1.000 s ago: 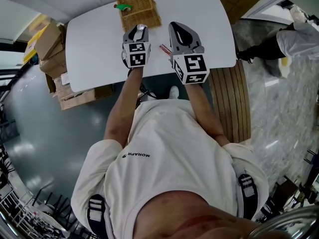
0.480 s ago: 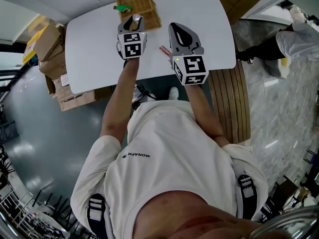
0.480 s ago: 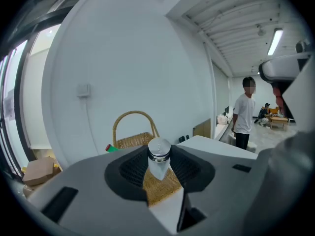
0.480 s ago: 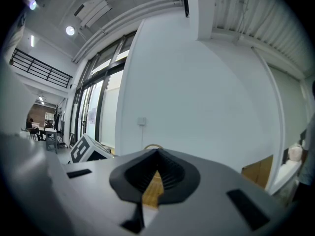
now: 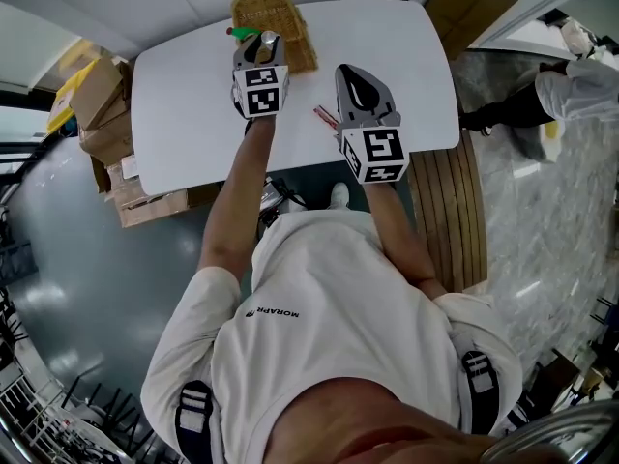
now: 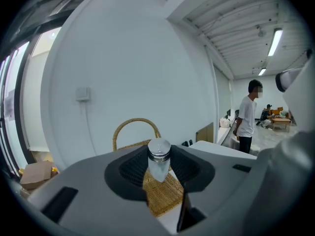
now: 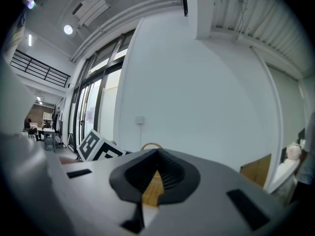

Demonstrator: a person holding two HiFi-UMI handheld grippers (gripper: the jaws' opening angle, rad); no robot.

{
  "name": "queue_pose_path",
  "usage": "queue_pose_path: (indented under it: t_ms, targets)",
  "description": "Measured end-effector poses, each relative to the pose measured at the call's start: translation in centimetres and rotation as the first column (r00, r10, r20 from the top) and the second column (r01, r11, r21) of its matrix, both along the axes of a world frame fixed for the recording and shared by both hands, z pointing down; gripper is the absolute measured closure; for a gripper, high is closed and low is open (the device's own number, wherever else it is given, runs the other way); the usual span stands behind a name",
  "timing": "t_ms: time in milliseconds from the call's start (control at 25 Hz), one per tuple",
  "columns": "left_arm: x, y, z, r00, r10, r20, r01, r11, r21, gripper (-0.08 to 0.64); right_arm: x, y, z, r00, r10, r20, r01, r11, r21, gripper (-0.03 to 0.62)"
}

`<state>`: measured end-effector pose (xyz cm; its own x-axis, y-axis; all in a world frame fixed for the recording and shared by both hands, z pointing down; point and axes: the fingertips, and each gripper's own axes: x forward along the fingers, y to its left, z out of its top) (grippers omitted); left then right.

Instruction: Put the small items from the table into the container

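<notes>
A wicker basket (image 5: 274, 29) with a hoop handle stands at the far edge of the white table (image 5: 174, 114). My left gripper (image 5: 265, 43) hovers at the basket's near rim, shut on a small glass shaker with a silver cap (image 6: 158, 161); the basket (image 6: 165, 195) lies just below and beyond it. My right gripper (image 5: 352, 73) is over the table's middle, jaws shut with nothing between them. A thin red item (image 5: 324, 116) lies on the table beside it. A green item (image 5: 242, 33) sits at the basket's left edge. Through the right gripper (image 7: 156, 173) a sliver of the basket (image 7: 153, 188) shows.
Cardboard boxes (image 5: 97, 104) are stacked left of the table. A slatted wooden bench (image 5: 440, 211) stands at the right. A person (image 6: 248, 117) stands in the room beyond the table; another (image 5: 542, 95) is at the right on the floor.
My left gripper has carried the shaker forward from mid-table to the basket's near rim. The right gripper has barely moved.
</notes>
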<state>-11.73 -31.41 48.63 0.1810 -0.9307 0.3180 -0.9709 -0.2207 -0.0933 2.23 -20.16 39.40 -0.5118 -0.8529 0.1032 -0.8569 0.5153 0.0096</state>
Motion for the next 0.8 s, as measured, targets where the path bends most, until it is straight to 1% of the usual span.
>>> queue_pose_path:
  t_ms: [200,280,400,600,680,800]
  targets:
    - [-0.2,-0.8,0.5,1.000,-0.011,-0.004,0.011,1.000,-0.010,0.417,0.7,-0.2,-0.4,1.000,0.018,-0.008,-0.018,1.000,0.006,0.588]
    - [-0.7,-1.4,0.6,1.000,-0.021,-0.009,0.020,1.000,-0.007,0.417,0.7,-0.3,-0.4,1.000,0.014,-0.014,-0.014,1.000,0.012,0.588]
    - [-0.9,-1.5,1.2,0.999,-0.028,-0.039,0.027,0.999,-0.019,0.417,0.7,0.3,0.3,1.000,0.013,-0.011,-0.013,1.000,-0.006,0.588]
    - [-0.8,-2.8,1.4,0.998,-0.037,-0.043,0.036,0.999,-0.027,0.417,0.5,0.0,0.3,1.000,-0.002,-0.013,0.002,1.000,-0.003,0.588]
    - [-0.9,-3.2,1.7,0.998,-0.046,-0.034,0.045,0.999,-0.031,0.417,0.6,0.2,0.5,1.000,-0.004,-0.012,0.004,1.000,-0.003,0.588]
    - [-1.3,-4.1,2.4,0.999,-0.045,0.008,0.046,0.998,-0.037,0.417,0.6,0.0,0.9,1.000,-0.007,-0.012,0.007,1.000,-0.004,0.588]
